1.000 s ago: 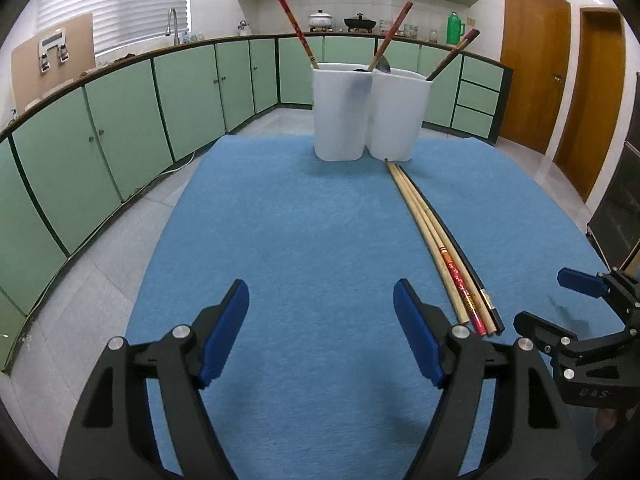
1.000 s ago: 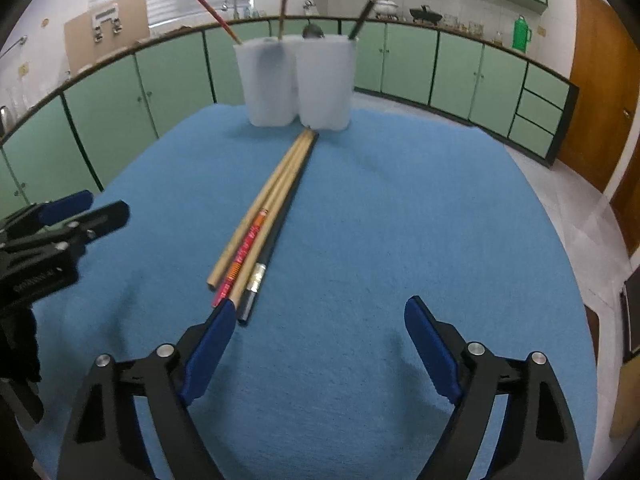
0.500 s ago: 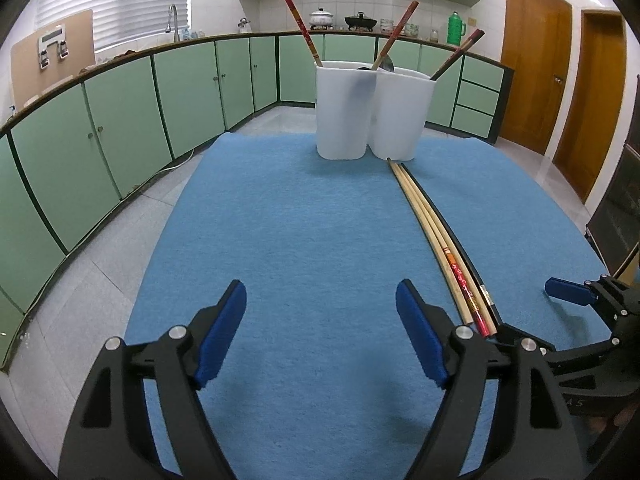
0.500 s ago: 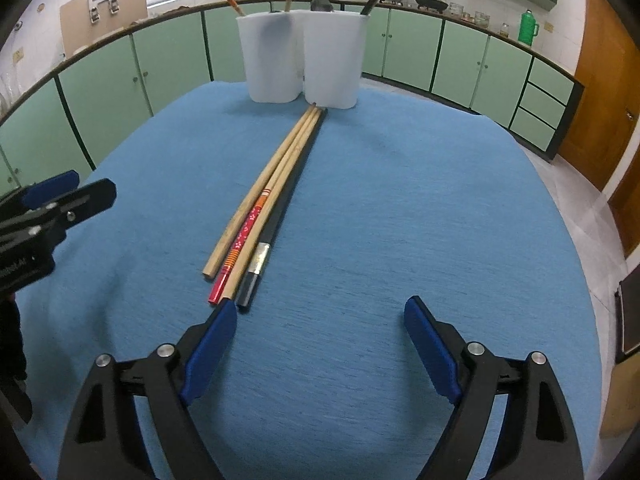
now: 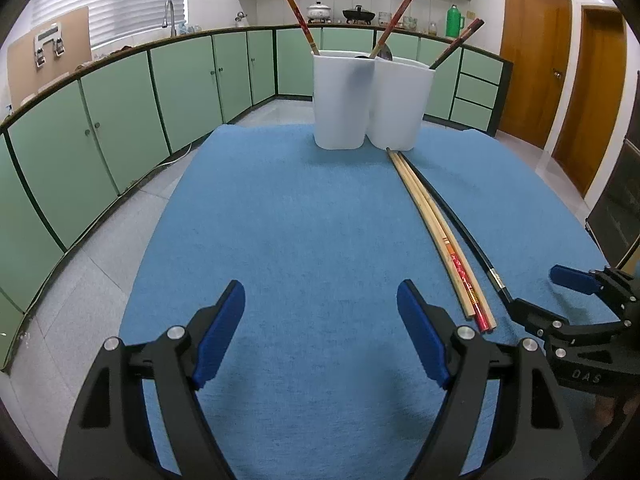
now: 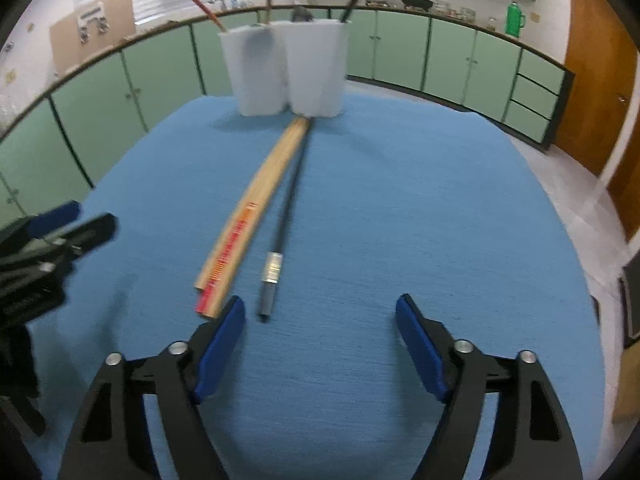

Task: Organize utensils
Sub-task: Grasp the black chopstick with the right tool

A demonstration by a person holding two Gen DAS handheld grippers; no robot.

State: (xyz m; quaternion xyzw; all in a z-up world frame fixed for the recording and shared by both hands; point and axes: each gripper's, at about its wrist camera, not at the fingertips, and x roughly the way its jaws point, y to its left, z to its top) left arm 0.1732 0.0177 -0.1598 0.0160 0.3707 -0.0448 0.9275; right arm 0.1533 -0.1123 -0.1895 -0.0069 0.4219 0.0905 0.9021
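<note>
A blue-covered table (image 5: pixel 304 216) carries two white holders (image 5: pixel 372 100) and loose chopsticks (image 5: pixel 440 236).

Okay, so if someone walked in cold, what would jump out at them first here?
Probably the white holder at the far end of the blue mat, with three chopsticks and a spoon leaning out of it. Next, the loose chopsticks lying in a line from its base toward the grippers, the black one slightly apart. The right gripper hangs open just short of their near ends.
</note>
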